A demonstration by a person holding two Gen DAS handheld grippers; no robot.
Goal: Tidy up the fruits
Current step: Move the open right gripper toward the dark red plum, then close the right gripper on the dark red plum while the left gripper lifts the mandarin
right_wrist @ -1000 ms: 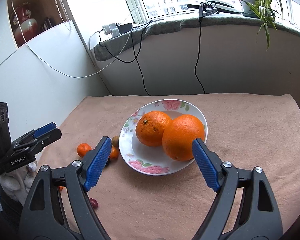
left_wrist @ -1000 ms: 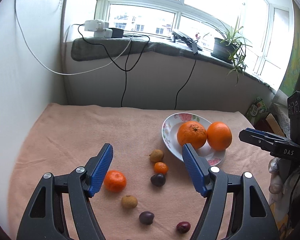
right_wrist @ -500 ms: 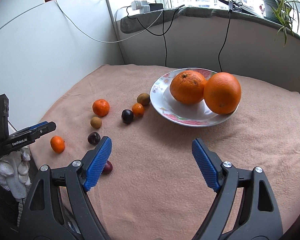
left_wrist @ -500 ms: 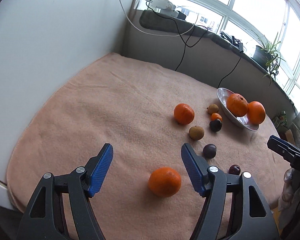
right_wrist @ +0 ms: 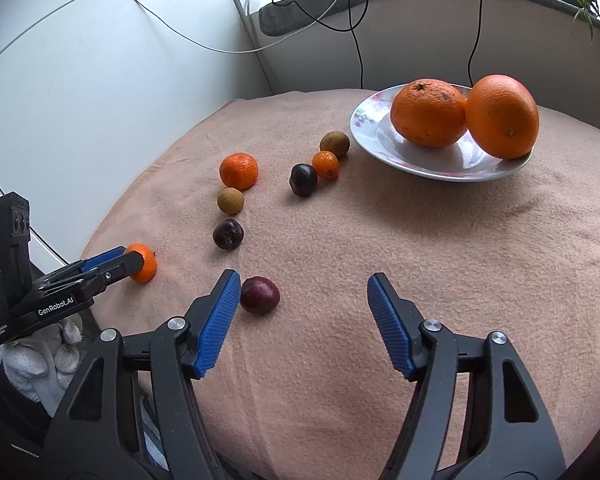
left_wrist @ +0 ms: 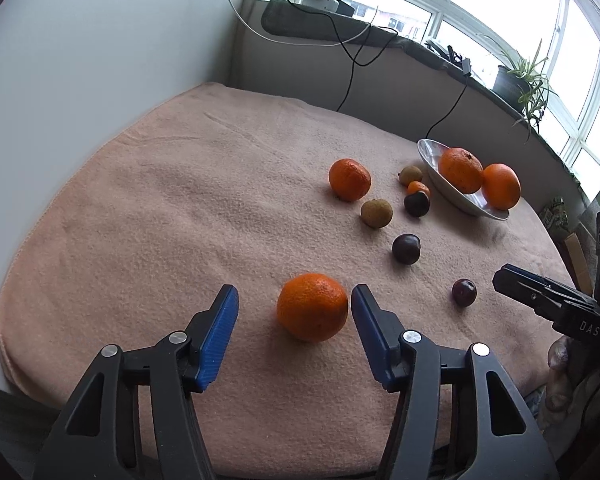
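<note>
The left gripper (left_wrist: 294,312) has just been closing its jaws, and a mandarin (left_wrist: 312,306) sits between them. The right-hand blue pad (left_wrist: 366,320) looks to be touching or nearly touching the peel, while a clear gap shows on the other side, so the fruit is bracketed but not yet clamped. The right gripper (right_wrist: 300,304) has also just been narrowing; its jaws stand fairly wide with bare cloth between them, and a dark red plum (right_wrist: 260,295) lies just off its left pad, outside the gap, not gripped.

Taking the plate (right_wrist: 432,168) as the landmark: two big oranges (right_wrist: 430,114) already rest on it, side by side and touching. Everything else lies off it on the pink cloth (right_wrist: 380,240). Just beside its rim are a brownish round fruit (right_wrist: 334,144), a tiny orange one (right_wrist: 326,165) and a dark plum (right_wrist: 303,179). Farther from the plate lie a second mandarin (right_wrist: 238,171), another brownish fruit (right_wrist: 230,200) and another dark plum (right_wrist: 228,233). The two fruits at the grippers are the farthest from it.

By my reading, the job is only at its start: two fruits are placed, eight small ones are loose, and which sorting is wanted cannot be told.
</note>
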